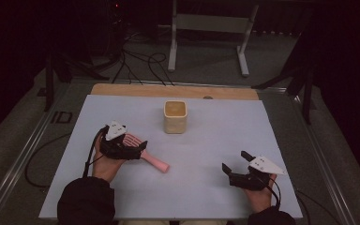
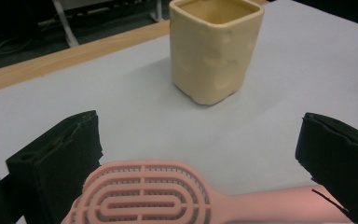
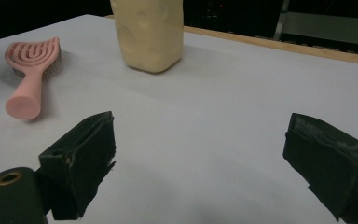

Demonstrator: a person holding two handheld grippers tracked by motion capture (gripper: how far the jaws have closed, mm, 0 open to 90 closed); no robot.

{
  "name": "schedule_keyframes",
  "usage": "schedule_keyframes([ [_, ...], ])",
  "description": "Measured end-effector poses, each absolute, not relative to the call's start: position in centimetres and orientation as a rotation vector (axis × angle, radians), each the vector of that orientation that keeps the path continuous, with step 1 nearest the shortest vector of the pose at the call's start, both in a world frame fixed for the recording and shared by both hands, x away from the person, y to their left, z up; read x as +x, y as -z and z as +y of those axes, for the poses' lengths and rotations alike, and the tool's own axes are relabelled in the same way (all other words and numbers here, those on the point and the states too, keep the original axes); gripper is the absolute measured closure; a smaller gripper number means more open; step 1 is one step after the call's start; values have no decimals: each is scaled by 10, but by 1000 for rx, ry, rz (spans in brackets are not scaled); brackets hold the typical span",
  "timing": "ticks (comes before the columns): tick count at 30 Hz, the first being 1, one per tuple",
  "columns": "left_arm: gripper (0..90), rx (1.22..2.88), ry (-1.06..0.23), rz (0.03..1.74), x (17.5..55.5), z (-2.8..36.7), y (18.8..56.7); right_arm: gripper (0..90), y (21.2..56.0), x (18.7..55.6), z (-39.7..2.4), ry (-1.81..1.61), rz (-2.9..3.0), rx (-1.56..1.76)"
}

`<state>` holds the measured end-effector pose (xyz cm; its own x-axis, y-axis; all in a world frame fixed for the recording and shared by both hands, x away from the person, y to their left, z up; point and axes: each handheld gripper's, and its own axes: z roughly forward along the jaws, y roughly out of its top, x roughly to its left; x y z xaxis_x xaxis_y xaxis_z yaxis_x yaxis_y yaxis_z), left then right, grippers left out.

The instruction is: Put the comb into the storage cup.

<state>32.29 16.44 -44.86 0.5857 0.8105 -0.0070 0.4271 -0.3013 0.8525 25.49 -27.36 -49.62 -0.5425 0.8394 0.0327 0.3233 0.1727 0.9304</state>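
- Left claw (image 1: 132, 149) hangs wide open over a pink vented hairbrush (image 1: 146, 155), jaws straddling it without touching.
- The hairbrush lies flat on the bench (image 1: 215, 154), near a cream square cup (image 1: 175, 116).
- Right claw (image 1: 235, 161) rests wide open, empty.

Overhead plus two low close-ups

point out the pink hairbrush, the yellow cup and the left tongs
pink hairbrush (image 2: 142, 198): left gripper view, on its slotted head
yellow cup (image 1: 175, 117): high view, on its front wall
left tongs (image 1: 136, 151): high view, midway between the fingertips
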Motion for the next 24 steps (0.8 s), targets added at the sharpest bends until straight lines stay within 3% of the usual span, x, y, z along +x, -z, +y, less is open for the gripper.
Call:
schedule_keyframes([
  [24, 15, 2007, -464, 960, 336, 132, 465, 90, 498, 256, -273, -1354, 1973, 1093],
])
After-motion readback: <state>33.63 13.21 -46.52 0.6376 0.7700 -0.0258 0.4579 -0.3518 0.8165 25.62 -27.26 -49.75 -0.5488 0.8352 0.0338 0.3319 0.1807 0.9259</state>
